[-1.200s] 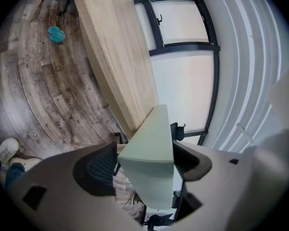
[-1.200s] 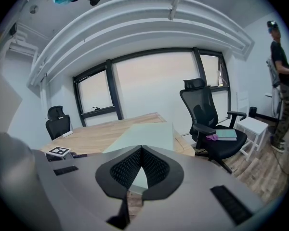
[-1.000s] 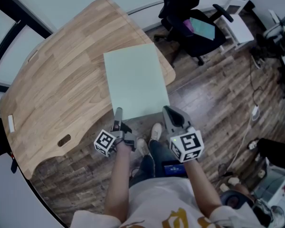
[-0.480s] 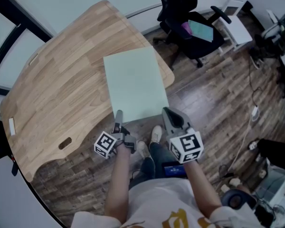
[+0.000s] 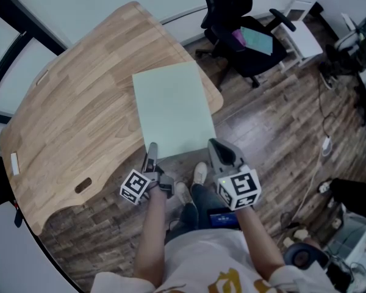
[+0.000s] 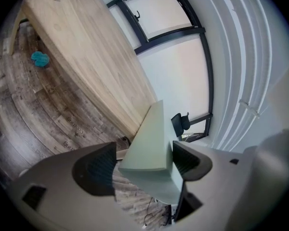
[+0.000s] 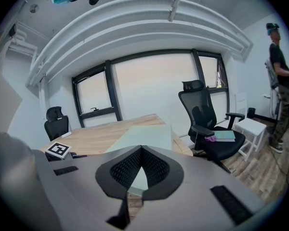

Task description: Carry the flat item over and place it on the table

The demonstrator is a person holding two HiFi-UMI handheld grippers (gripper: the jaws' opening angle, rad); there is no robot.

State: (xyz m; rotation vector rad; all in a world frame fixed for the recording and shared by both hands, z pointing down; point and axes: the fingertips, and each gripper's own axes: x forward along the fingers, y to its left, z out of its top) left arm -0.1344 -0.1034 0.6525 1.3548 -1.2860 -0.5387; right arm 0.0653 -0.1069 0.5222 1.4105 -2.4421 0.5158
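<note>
A pale green flat board [image 5: 171,108] lies on the wooden table [image 5: 79,102], its near right part hanging over the table's edge. My left gripper [image 5: 151,148] is rolled on its side at the board's near left corner. In the left gripper view the board [image 6: 151,138] runs between the jaws of that gripper [image 6: 142,165], which stand wide apart on either side of it. My right gripper [image 5: 216,145] sits level at the near right corner. In the right gripper view its pads [image 7: 142,150] meet at the tips, with the board [image 7: 144,134] beyond them and showing through the slit under them.
A black office chair [image 5: 244,17] carrying a teal book [image 5: 259,38] stands beyond the table's right corner, next to a white stool [image 5: 299,35]. Cables lie on the wooden floor to the right. A person [image 7: 282,81] stands at the far right. My shoes [image 5: 199,171] are just below the board.
The board and both grippers keep their places relative to the table. Only the head view has shifted a little.
</note>
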